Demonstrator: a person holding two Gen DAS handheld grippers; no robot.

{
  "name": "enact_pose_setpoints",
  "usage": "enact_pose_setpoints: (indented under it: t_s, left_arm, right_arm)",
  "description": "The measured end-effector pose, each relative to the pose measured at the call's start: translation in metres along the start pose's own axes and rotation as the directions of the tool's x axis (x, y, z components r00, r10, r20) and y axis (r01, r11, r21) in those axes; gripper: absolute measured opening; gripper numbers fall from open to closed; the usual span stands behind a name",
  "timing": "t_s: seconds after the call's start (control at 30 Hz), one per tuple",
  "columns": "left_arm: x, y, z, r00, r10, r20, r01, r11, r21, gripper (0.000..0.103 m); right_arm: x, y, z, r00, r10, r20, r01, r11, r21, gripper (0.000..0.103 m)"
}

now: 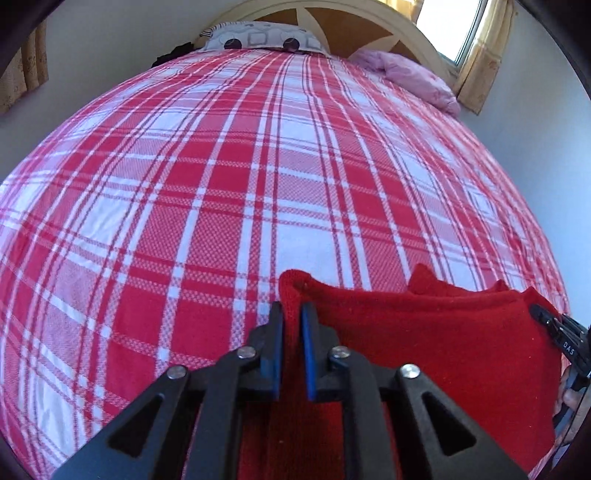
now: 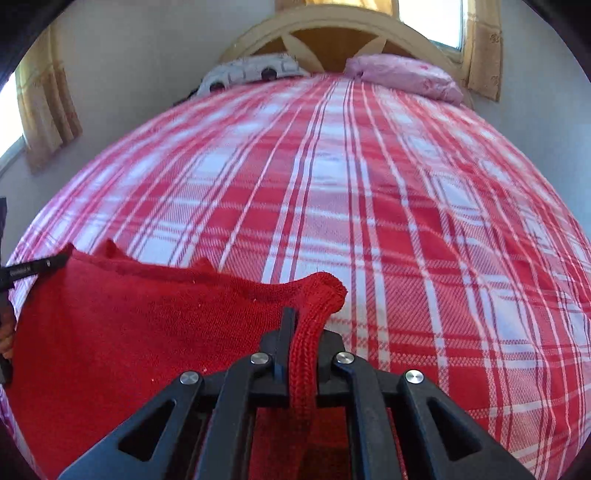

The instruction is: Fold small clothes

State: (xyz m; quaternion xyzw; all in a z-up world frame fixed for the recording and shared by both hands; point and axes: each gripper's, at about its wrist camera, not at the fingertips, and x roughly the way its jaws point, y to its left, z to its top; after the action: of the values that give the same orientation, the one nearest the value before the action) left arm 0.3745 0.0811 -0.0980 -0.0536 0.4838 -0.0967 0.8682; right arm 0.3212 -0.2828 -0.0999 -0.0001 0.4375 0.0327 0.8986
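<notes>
A red knit garment (image 1: 424, 332) hangs stretched between my two grippers above the near end of the bed; it also shows in the right wrist view (image 2: 140, 325). My left gripper (image 1: 291, 314) is shut on its left top edge, with the cloth pinched between the blue pads. My right gripper (image 2: 303, 325) is shut on a bunched ribbed edge at the garment's right top corner. The right gripper's tip shows at the right edge of the left wrist view (image 1: 554, 325). The left gripper's finger shows at the left edge of the right wrist view (image 2: 33, 267).
A bed with a red and white plaid cover (image 1: 258, 166) fills both views. A patterned grey pillow (image 1: 258, 37) and a pink pillow (image 1: 410, 74) lie by the arched headboard (image 2: 332, 22). Curtained windows (image 2: 476, 37) and white walls flank the bed.
</notes>
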Motion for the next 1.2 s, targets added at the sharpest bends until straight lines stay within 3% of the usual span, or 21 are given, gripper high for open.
enact_pose_setpoints:
  t_s: [0.03, 0.1, 0.17, 0.2, 0.3, 0.5, 0.67, 0.77, 0.83, 0.9, 0.93, 1.07, 1.2]
  left_arm:
    - [-0.001, 0.001, 0.001, 1.000, 0.003, -0.009, -0.003, 1.000, 0.002, 0.026]
    - [-0.013, 0.007, 0.002, 1.000, 0.015, -0.016, -0.015, 1.000, 0.008, 0.052]
    - [-0.038, 0.018, -0.001, 0.999, 0.037, 0.036, -0.037, 0.999, 0.009, 0.058]
    - [-0.050, 0.023, -0.004, 0.997, 0.049, 0.065, -0.049, 0.999, 0.006, 0.058]
    - [-0.082, 0.030, -0.020, 0.990, 0.054, 0.132, -0.054, 0.999, -0.006, 0.058]
    - [-0.101, -0.001, -0.077, 0.991, -0.015, 0.133, 0.011, 0.999, 0.035, 0.058]
    - [-0.090, -0.041, -0.124, 0.993, 0.023, 0.117, -0.036, 0.993, 0.112, 0.062]
    - [-0.083, -0.047, -0.140, 0.985, 0.113, 0.133, -0.132, 0.981, 0.142, 0.066]
    - [-0.086, -0.048, -0.147, 0.978, 0.133, 0.164, -0.158, 0.975, 0.154, 0.072]
    - [-0.083, -0.045, -0.150, 0.967, 0.188, 0.170, -0.211, 0.968, 0.135, 0.090]
    - [-0.082, -0.042, -0.151, 0.966, 0.204, 0.160, -0.222, 0.969, 0.106, 0.094]
    - [-0.080, -0.016, -0.154, 0.987, 0.131, 0.094, -0.127, 0.991, -0.051, 0.101]
    - [-0.091, -0.019, -0.170, 0.985, 0.142, 0.099, -0.140, 0.990, -0.029, 0.101]
  right_arm:
    - [0.001, -0.001, 0.000, 1.000, 0.000, -0.024, 0.000, 1.000, 0.004, 0.009]
    - [-0.010, -0.010, -0.002, 0.999, 0.034, -0.017, -0.033, 0.999, 0.043, 0.011]
    - [-0.033, -0.027, -0.005, 0.998, 0.052, 0.043, -0.057, 0.991, 0.121, 0.023]
    - [-0.049, -0.037, -0.009, 0.996, 0.031, 0.079, -0.044, 0.985, 0.168, 0.031]
    - [-0.103, -0.046, -0.031, 0.979, -0.006, 0.205, -0.039, 0.976, 0.216, 0.032]
    - [-0.160, 0.005, -0.100, 0.958, 0.128, 0.255, -0.167, 0.977, 0.135, 0.032]
    - [-0.148, 0.047, -0.137, 0.964, 0.168, 0.203, -0.187, 0.979, 0.077, 0.032]
    - [-0.124, 0.046, -0.163, 0.978, 0.167, 0.124, -0.183, 0.975, 0.127, 0.030]
    - [-0.124, 0.042, -0.179, 0.972, 0.181, 0.151, -0.202, 0.970, 0.133, 0.030]
    - [-0.126, 0.040, -0.190, 0.971, 0.183, 0.156, -0.208, 0.965, 0.162, 0.029]
    - [-0.128, 0.039, -0.195, 0.968, 0.182, 0.171, -0.211, 0.962, 0.174, 0.029]
    - [-0.135, 0.042, -0.208, 0.967, 0.163, 0.198, -0.203, 0.957, 0.205, 0.029]
    - [-0.142, 0.048, -0.203, 0.978, 0.126, 0.169, -0.159, 0.967, 0.198, 0.029]
